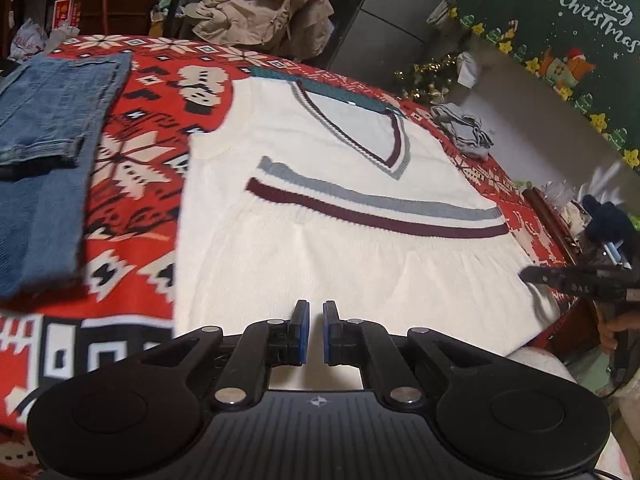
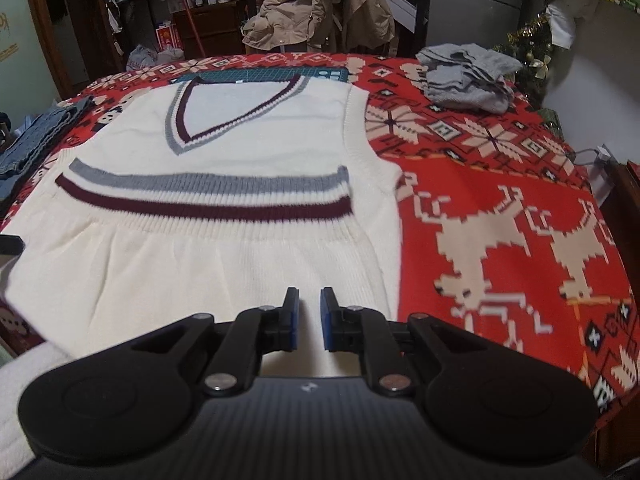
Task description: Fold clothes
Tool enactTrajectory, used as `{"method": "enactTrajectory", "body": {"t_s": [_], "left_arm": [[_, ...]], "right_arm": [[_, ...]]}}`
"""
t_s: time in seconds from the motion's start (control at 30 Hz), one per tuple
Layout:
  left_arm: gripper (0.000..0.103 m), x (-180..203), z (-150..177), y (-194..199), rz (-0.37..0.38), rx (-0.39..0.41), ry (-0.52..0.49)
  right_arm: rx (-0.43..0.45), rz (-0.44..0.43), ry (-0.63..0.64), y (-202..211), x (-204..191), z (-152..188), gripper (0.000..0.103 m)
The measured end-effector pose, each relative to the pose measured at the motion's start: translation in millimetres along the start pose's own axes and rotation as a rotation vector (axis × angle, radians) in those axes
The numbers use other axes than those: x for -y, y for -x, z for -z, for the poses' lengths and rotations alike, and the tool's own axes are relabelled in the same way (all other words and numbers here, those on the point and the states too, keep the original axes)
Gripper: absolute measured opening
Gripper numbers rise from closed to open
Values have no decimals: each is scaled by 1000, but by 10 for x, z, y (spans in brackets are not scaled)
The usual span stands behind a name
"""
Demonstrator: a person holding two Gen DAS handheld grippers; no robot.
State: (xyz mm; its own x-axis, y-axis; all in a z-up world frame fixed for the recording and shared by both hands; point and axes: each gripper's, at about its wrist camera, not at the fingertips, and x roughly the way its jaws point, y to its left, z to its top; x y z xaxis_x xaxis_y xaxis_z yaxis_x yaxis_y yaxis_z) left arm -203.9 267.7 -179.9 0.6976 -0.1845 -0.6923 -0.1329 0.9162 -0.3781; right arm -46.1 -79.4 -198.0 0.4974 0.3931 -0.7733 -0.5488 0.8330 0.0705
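Observation:
A cream knit vest (image 1: 328,248) with a V-neck and grey and maroon stripes lies flat on the red patterned tablecloth (image 1: 132,184). It also shows in the right wrist view (image 2: 224,216). My left gripper (image 1: 316,322) hovers over the vest's bottom hem, its jaws a small gap apart and holding nothing. My right gripper (image 2: 309,312) is over the hem near the vest's right side, also slightly open and empty. The right gripper shows from the side in the left wrist view (image 1: 568,280) at the vest's right edge.
Folded blue jeans (image 1: 44,152) lie left of the vest. A crumpled grey garment (image 2: 468,76) sits at the far right of the tablecloth (image 2: 500,208). A beige jacket (image 2: 320,12) hangs on a chair behind the table. A teal mat (image 2: 280,74) peeks from under the collar.

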Motion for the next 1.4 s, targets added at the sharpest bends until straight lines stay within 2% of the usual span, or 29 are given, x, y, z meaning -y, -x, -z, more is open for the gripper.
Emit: {"method": "enactTrajectory", "body": {"t_s": [0.1,0.2,0.3,0.4,0.53,0.63,0.8,0.93,1.03,1.27,1.33,1.4], "left_arm": [[5,-28,-35,-33,0,0,7],[5,-18,-142,-148,-6,-10,16],[5,-2,-281,-259,-21,-5,23],[5,3,-390,-319,-30,5,31],[5,28,-399,-227,-11,25,34],[5,106,-273,-119,26,10,27],[5,366,-15,-86,96,-38,-16],[5,583,62,-272,100,-67,-80],[5,689,-4,-403,125,-67,-91],[5,795,-326,-769,125,-48,-80],[5,798,-378,-798,131,-48,-63],[5,802,-407,-785,148,-46,-53]], "right_arm": [[-8,-7,-22,66,79,76,12],[2,-8,-21,-34,59,-61,11],[0,-13,-28,-179,36,-228,5],[-1,-24,-40,-255,63,-317,3],[2,-21,-47,-145,102,-237,3],[-9,-31,-64,41,121,-71,4],[-31,-92,-47,283,-73,178,5],[-52,-118,28,259,-385,251,6],[-44,-136,31,173,-532,167,10],[-19,-153,58,-164,-799,-200,10],[-19,-160,54,-282,-831,-301,10],[-22,-166,68,-246,-890,-261,10]]}}
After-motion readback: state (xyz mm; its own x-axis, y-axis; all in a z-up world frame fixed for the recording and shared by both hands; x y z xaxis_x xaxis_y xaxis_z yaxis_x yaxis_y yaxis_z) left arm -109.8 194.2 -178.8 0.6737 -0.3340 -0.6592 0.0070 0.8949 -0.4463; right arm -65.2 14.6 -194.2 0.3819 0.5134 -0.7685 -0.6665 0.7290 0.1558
